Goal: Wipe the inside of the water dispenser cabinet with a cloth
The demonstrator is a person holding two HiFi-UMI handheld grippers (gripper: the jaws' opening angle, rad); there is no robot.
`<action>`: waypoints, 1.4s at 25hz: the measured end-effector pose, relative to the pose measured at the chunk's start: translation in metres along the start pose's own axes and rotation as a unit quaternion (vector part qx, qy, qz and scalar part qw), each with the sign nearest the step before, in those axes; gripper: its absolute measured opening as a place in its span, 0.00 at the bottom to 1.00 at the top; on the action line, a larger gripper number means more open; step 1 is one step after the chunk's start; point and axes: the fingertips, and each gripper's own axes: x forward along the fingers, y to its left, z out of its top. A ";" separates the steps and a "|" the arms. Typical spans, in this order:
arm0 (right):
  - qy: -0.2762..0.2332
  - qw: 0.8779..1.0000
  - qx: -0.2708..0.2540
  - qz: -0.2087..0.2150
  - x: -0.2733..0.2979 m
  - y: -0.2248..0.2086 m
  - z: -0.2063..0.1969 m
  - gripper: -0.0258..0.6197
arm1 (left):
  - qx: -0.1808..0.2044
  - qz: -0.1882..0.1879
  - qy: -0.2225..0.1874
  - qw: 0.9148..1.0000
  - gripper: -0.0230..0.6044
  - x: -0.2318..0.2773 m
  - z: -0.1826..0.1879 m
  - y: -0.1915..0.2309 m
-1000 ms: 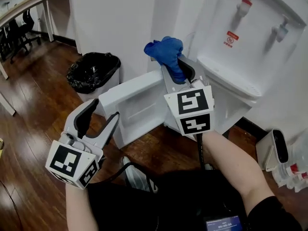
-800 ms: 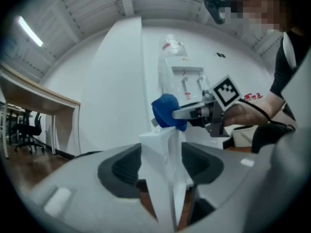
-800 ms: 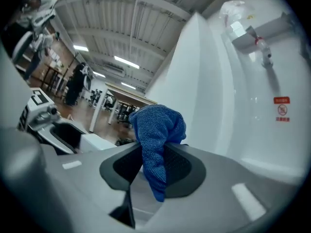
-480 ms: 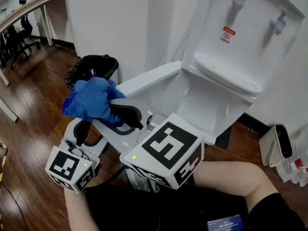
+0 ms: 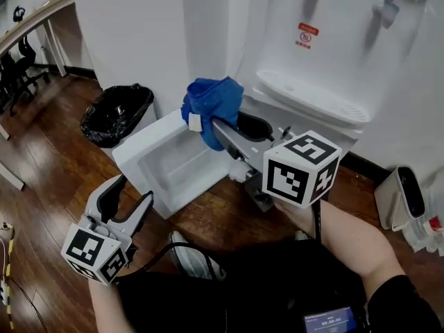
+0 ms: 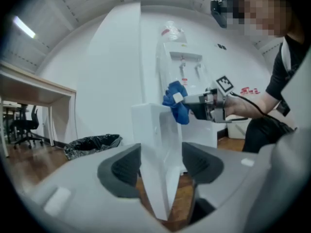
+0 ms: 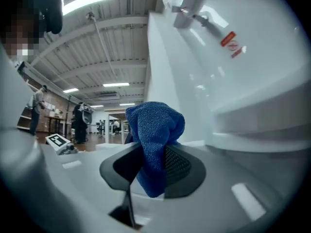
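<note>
Wooden floor (image 5: 48, 161), black-lined bin (image 5: 115, 114), cabinet door (image 5: 170, 159) open, right gripper (image 5: 227, 127) clamping blue cloth (image 5: 211, 99), left gripper (image 5: 128, 196) jaws apart.

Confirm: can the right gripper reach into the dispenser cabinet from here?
Likely yes: the cabinet door stands open and the right gripper, shut on the blue cloth, sits by the opening.

No legible text or signs.

Bin (image 5: 114, 113) left of open cabinet door (image 5: 166, 161), water dispenser (image 5: 333, 47) behind-right; cloth (image 5: 211, 103) in right tongs (image 5: 225, 127) over door's top edge, left tongs (image 5: 132, 189) low before its near corner.
</note>
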 end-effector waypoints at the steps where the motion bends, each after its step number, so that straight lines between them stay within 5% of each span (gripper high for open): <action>1: -0.004 1.000 0.009 -0.019 -0.006 -0.017 -0.001 0.23 | -0.004 -0.001 -0.001 1.000 0.46 0.001 0.000 0.000; 8: 0.060 0.982 0.132 -0.119 -0.043 -0.091 -0.075 0.22 | 0.008 -0.002 0.022 1.000 0.46 0.003 -0.009 0.000; 12: 0.026 0.977 0.113 -0.178 -0.052 -0.127 -0.062 0.22 | 0.007 -0.015 0.028 0.999 0.46 0.003 -0.013 -0.003; 14: 0.034 0.986 0.071 -0.148 -0.035 -0.101 -0.053 0.22 | 0.004 -0.015 0.026 1.000 0.46 0.003 -0.013 -0.003; 18: 0.037 0.998 -0.046 -0.023 0.007 0.006 -0.037 0.22 | -0.003 -0.016 0.021 1.000 0.46 0.003 -0.012 -0.002; 23: 0.059 0.980 -0.134 0.136 0.036 0.138 -0.055 0.22 | -0.010 -0.030 0.016 0.999 0.51 0.003 -0.012 -0.005; 26: 0.065 0.971 -0.149 0.176 0.044 0.165 -0.065 0.22 | -0.005 -0.037 0.013 0.999 0.52 0.001 -0.013 -0.007; 29: 0.072 0.981 -0.104 0.146 0.045 0.121 -0.073 0.22 | -0.003 -0.042 0.012 0.999 0.59 0.005 -0.013 -0.009; 35: 0.072 0.995 -0.046 -0.048 0.028 -0.043 -0.081 0.22 | -0.005 -0.040 0.010 0.999 0.60 0.004 -0.012 -0.007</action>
